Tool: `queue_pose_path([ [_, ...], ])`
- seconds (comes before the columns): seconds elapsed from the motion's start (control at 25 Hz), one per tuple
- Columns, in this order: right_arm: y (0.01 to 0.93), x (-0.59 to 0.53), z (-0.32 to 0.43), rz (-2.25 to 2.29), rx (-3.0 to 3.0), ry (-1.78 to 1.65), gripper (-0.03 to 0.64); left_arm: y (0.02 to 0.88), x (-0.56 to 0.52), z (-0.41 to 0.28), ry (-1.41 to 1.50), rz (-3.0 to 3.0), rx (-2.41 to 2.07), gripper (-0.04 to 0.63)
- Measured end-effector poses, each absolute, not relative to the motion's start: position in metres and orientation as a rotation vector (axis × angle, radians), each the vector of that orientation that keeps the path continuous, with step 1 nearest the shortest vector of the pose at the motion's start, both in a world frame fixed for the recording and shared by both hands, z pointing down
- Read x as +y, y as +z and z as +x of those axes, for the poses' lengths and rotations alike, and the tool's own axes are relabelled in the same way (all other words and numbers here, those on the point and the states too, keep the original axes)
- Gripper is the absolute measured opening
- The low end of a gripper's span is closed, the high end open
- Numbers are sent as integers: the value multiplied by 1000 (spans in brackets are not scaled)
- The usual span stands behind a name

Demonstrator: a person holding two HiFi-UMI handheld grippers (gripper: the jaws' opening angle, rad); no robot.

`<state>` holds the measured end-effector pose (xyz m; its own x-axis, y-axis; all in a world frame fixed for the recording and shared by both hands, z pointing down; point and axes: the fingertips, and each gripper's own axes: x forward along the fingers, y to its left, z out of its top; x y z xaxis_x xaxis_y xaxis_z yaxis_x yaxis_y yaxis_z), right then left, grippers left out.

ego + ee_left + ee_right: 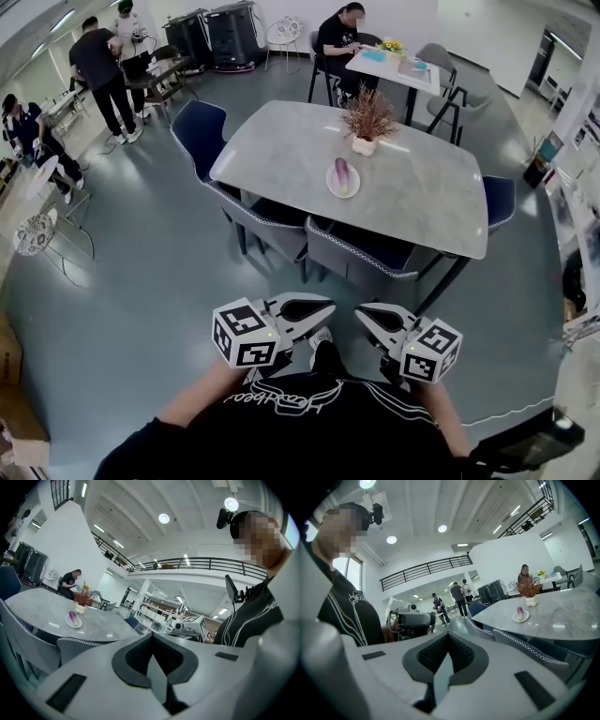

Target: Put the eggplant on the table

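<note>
A purple eggplant (342, 172) lies on a white plate (331, 185) near the middle of the grey marble table (422, 192), just in front of a potted dried plant (367, 120). Both grippers hang close to my chest, well short of the table, with their tips turned toward each other. The left gripper (324, 307) is shut and holds nothing. The right gripper (366, 317) is likewise shut and empty. In the left gripper view the eggplant (72, 617) shows far off beyond the closed jaws of the left gripper (152, 660). The right gripper view has the eggplant (520, 612) at the right, past the right gripper (447, 658).
Dark blue chairs (352, 253) are pushed in along the table's near side, with another chair (199, 129) at its left end. Grey floor lies between me and the table. A person (339, 42) sits at a farther table; other people (105, 75) stand at the back left.
</note>
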<state>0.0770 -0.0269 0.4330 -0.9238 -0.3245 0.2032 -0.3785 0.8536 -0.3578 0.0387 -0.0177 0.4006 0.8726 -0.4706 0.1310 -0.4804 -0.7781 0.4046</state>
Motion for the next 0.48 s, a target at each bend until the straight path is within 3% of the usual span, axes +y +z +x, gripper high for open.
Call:
queue_pose_path([
  [0.48,431,-25,76,550,-2893,622,6,407,-19,42,65,2604,-713,8],
])
